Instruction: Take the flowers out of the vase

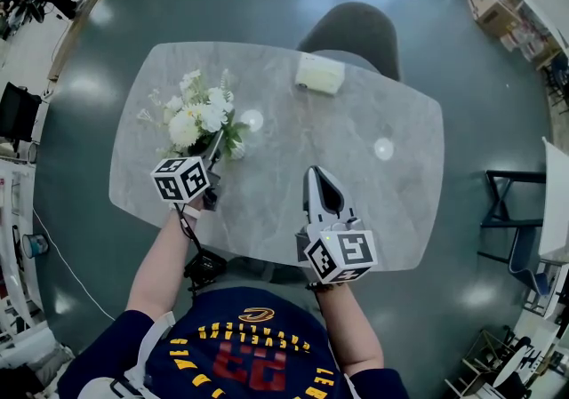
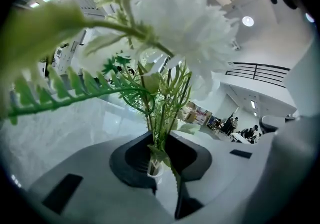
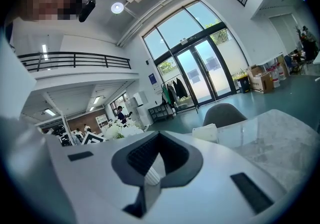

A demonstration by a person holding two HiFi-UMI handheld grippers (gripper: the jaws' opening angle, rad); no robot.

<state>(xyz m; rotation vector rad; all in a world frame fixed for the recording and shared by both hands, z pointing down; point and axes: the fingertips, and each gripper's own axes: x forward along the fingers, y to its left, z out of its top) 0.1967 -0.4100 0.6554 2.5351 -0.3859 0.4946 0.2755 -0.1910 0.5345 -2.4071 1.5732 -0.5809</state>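
**Already on the stems, with the lift to come**

Standing by the worktop (image 1: 293,135), I see the flowers (image 1: 197,113) near its left end: a white bunch with fern-like greenery. The left claw (image 1: 215,145) reaches into the bunch from the person's side, low down under the blossoms. In the left gripper view the green stems (image 2: 159,118) rise straight up through the dark hollow between the jaws, and the jaw tips look drawn together around them. I take that as a clamp on the stems, not just a loose fit. The vase itself I cannot pick out under the leaves and the claw.

What matters for the coming move is the crossing. The stems stand close to upright, and the claw meets them nearly level from the near side, so the two lie roughly at right angles. A pull would have to run up along the stems (a sideways tug would likely tip whatever holds them).

The right claw (image 1: 313,173) hangs well apart, over the near middle of the worktop. Its jaws are together with nothing between them, and it points away from the person toward the chair (image 1: 351,28). The left hand is plainly the one placed to do the lift.
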